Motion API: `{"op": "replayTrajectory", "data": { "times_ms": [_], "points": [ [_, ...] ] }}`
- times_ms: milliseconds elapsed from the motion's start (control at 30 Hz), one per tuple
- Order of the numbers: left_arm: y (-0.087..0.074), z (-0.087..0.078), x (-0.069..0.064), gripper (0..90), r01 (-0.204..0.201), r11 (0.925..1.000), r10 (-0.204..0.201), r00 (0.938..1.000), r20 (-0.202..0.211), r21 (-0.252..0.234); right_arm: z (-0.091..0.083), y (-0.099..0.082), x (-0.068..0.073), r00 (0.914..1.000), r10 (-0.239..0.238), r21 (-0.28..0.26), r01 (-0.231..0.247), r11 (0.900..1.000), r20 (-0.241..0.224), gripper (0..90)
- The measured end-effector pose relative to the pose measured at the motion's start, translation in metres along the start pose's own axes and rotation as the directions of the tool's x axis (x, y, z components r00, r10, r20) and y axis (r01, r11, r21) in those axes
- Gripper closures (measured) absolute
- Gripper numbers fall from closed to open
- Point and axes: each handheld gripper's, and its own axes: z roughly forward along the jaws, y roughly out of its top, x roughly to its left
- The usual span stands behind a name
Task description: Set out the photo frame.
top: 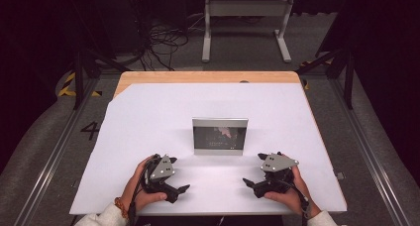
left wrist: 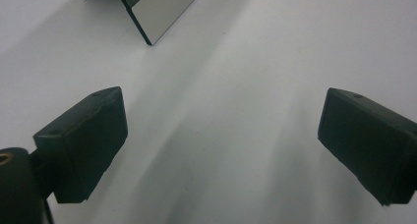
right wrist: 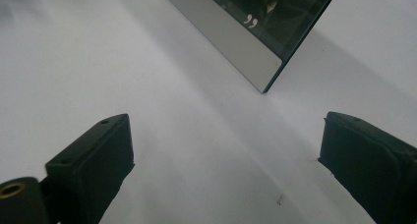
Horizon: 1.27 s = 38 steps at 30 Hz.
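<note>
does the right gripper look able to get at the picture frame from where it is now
Probably yes. The right gripper is open with nothing between its jaws, and only bare white table cover lies between it and the picture frame, which stands upright just beyond it.

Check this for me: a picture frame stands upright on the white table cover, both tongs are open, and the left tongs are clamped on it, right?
Not quite. The left tongs hold nothing; the high view shows them apart from the picture frame.

Left tool [left wrist: 221, 135] wide apart over white table [left wrist: 236, 76], frame corner [left wrist: 157, 13] beyond.
</note>
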Motion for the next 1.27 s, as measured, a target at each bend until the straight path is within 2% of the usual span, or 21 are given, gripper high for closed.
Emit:
{"op": "replayTrajectory", "data": {
  "times_ms": [100, 167, 400, 500, 633, 1033, 1267],
  "points": [
    [-0.0020, 0.0000, -0.0008, 5.8, -0.007, 0.9998, 0.007, 1.0000, -0.004, 0.017, 0.0006, 0.0009, 0.0000, 0.9998, -0.016, 0.008, 0.016, 0.9998, 0.013, 6.6],
    [-0.0031, -0.0005, -0.0009, 5.8, -0.007, 0.9997, 0.007, 0.9999, -0.013, 0.025, 0.0013, 0.0018, -0.0001, 0.9998, -0.010, 0.003, 0.010, 0.9999, 0.018, 7.0],
    [-0.0026, -0.0029, 0.0026, 6.3, 0.015, 0.9999, -0.015, 0.9997, -0.018, 0.003, 0.0038, -0.0005, 0.0030, 0.9999, -0.006, -0.001, 0.006, 1.0000, 0.009, 7.4],
    [-0.0035, -0.0034, 0.0016, 6.2, 0.000, 0.9999, 0.000, 0.9998, -0.021, 0.013, 0.0045, -0.0001, 0.0045, 0.9999, -0.010, 0.002, 0.010, 0.9999, 0.009, 7.4],
    [-0.0022, -0.0032, 0.0023, 6.3, 0.004, 1.0000, -0.004, 0.9999, -0.010, 0.004, 0.0029, 0.0002, 0.0058, 1.0000, -0.004, -0.004, 0.004, 1.0000, 0.008, 7.4],
    [-0.0010, 0.0005, 0.0040, 6.3, -0.008, 0.9998, 0.008, 0.9999, -0.009, 0.019, 0.0034, -0.0026, 0.0046, 1.0000, -0.005, 0.002, 0.005, 1.0000, 0.007, 7.4],
    [-0.0027, 0.0006, 0.0058, 6.3, -0.003, 0.9997, 0.004, 0.9999, -0.014, 0.026, 0.0036, 0.0001, 0.0062, 0.9997, -0.023, -0.004, 0.023, 0.9997, 0.009, 7.1]
  ]
}}
